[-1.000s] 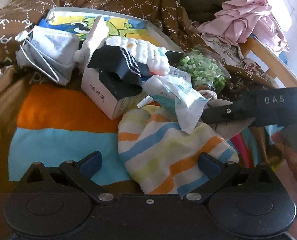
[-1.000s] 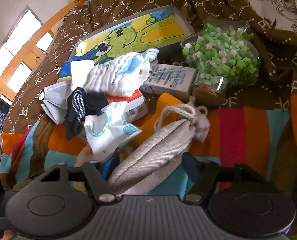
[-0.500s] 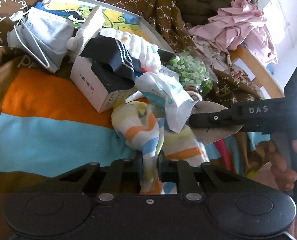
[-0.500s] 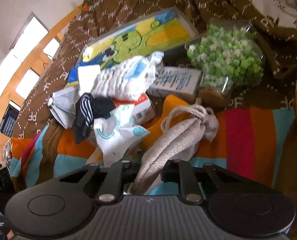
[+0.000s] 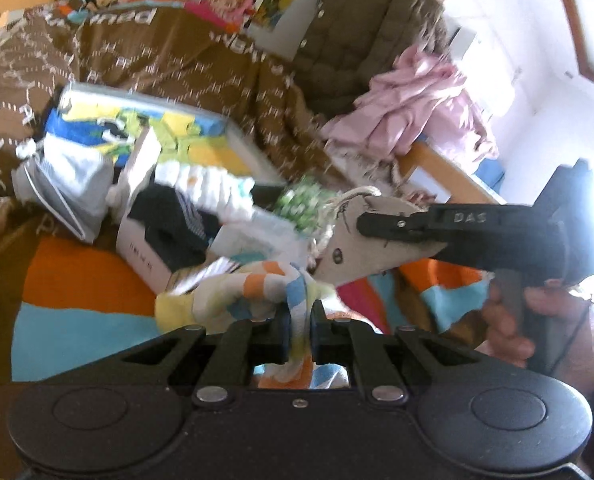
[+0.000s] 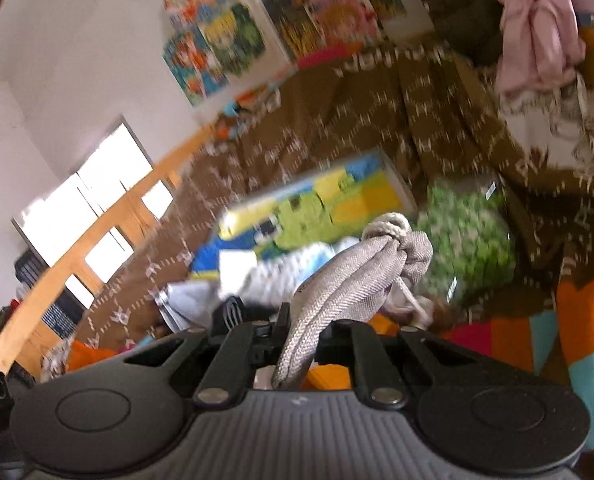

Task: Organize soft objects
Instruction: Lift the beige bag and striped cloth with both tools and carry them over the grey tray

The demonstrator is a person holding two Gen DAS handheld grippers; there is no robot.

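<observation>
Two tongs pinch: striped knit sock (image 5: 257, 292), woven drawstring pouch (image 6: 349, 280) (twill).

Left tool (image 5: 299, 330) and right tool (image 6: 301, 334) both clamped.

We saw both views smeared by motion. The box print (image 6: 317, 204) was unreadable, the green bag (image 6: 469, 236) a blur, and the striped cloth's (image 5: 257, 292) lower end vanished behind the fingers (image 5: 281, 334).

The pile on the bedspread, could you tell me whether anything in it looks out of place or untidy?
Yes. A black sock hangs half out of an open white carton, and a face mask lies crumpled beside it. Both grippers are already clamped: left on the striped cloth, right on the grey drawstring pouch.
</observation>
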